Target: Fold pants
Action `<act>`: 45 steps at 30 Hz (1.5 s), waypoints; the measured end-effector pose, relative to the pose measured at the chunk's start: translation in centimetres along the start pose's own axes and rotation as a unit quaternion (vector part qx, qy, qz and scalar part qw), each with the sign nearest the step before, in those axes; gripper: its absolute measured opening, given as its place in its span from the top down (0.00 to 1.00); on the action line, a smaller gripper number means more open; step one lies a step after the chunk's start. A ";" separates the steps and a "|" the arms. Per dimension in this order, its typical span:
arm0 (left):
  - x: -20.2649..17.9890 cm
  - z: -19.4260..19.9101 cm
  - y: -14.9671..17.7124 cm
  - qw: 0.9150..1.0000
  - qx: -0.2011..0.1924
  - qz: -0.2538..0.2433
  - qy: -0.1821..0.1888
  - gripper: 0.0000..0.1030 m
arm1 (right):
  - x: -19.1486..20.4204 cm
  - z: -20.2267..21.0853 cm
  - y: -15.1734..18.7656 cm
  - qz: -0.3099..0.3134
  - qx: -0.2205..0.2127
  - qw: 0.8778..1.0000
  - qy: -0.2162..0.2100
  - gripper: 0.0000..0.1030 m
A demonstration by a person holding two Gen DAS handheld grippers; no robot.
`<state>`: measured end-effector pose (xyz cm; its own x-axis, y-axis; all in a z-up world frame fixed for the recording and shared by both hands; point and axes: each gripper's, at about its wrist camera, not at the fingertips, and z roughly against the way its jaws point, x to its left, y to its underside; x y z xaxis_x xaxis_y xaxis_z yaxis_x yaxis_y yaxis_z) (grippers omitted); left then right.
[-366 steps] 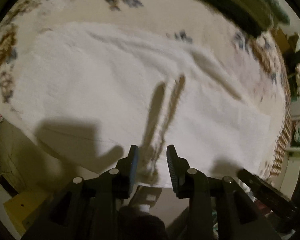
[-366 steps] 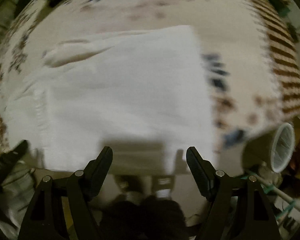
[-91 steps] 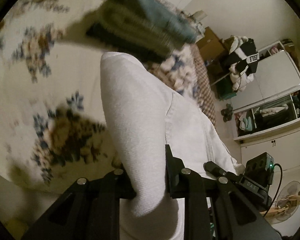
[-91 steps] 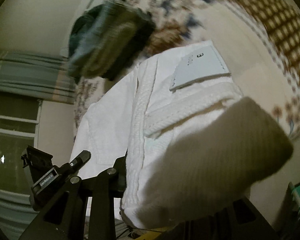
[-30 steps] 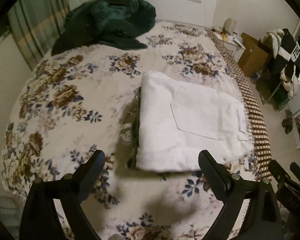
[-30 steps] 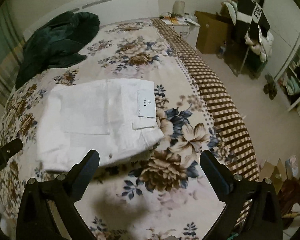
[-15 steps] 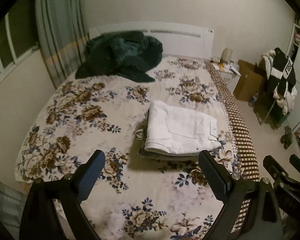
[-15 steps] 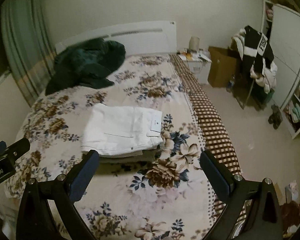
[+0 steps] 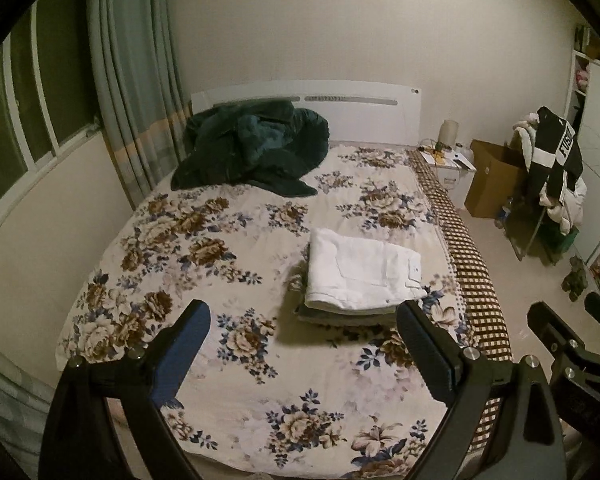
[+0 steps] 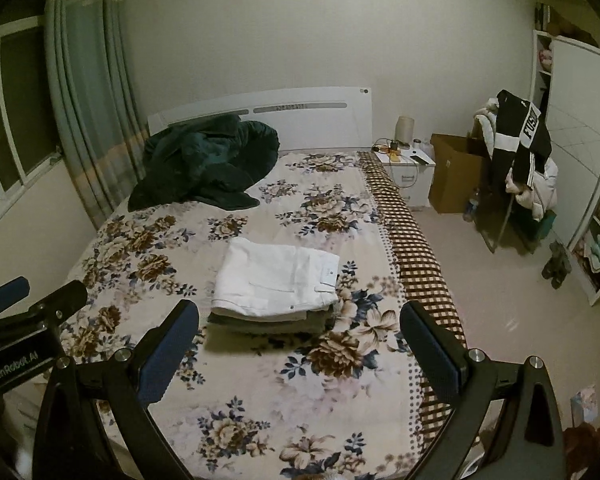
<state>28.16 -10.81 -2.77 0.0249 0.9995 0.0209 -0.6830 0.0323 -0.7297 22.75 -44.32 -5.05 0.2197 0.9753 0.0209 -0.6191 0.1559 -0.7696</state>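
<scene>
In the left wrist view, we see our left gripper (image 9: 302,338) held above the foot of the bed (image 9: 228,360), its fingers (image 9: 180,350) spread wide apart with nothing between them. The white pants (image 9: 360,274) lie folded into a neat rectangle on the right half of the floral cover, stacked on top of a greyish folded garment (image 9: 340,317) whose edge shows beneath them. They sit well ahead of the fingers, apart from both. A dark green blanket (image 9: 252,146) is bunched at the head of the bed, against the white headboard (image 9: 360,110). Curtains (image 9: 132,92) hang at the left, and a cardboard box (image 9: 490,178) stands on the floor to the right. Part of our right gripper (image 9: 564,348) shows at the lower right edge.

In the right wrist view, we see our right gripper (image 10: 300,334) also held clear of the bed, its fingers (image 10: 430,344) wide apart and empty. The pants (image 10: 274,278) lie near the middle of the cover, pocket side up with a small label (image 10: 327,271) at their right end, on the same grey garment (image 10: 268,325). The blanket (image 10: 204,164) lies at the head. A nightstand (image 10: 410,170) and the box (image 10: 454,172) stand right of the bed. Our left gripper (image 10: 24,316) shows at the left edge.
</scene>
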 end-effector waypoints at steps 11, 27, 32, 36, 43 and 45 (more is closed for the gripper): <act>0.9 1.1 0.0 1.000 -0.009 0.000 0.015 0.01 | 0.4 2.1 -1.3 -0.003 -0.010 1.000 0.018 0.00; 1.1 1.7 0.3 1.000 -0.009 -0.001 0.012 0.01 | 1.2 1.8 -2.0 0.003 -0.008 1.000 0.012 0.00; 1.2 2.0 0.2 1.000 -0.012 0.000 0.009 0.01 | 1.2 1.9 -1.8 0.002 -0.008 1.000 0.007 0.00; 1.3 2.0 0.2 1.000 -0.012 0.000 0.009 0.01 | 1.2 2.0 -1.8 0.002 -0.007 1.000 0.006 0.00; 1.2 2.5 0.5 1.000 -0.009 0.007 0.006 0.01 | 1.2 2.2 -1.7 0.001 -0.005 1.000 0.005 0.00; 1.2 2.6 0.6 1.000 -0.008 0.008 0.006 0.01 | 1.2 2.2 -1.7 0.001 -0.005 1.000 0.005 0.00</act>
<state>25.87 -9.55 -1.40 0.0227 0.9997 0.0015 -0.6717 0.0164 -0.7406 22.37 -43.01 -2.33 0.2262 0.9740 0.0129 -0.6120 0.1525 -0.7760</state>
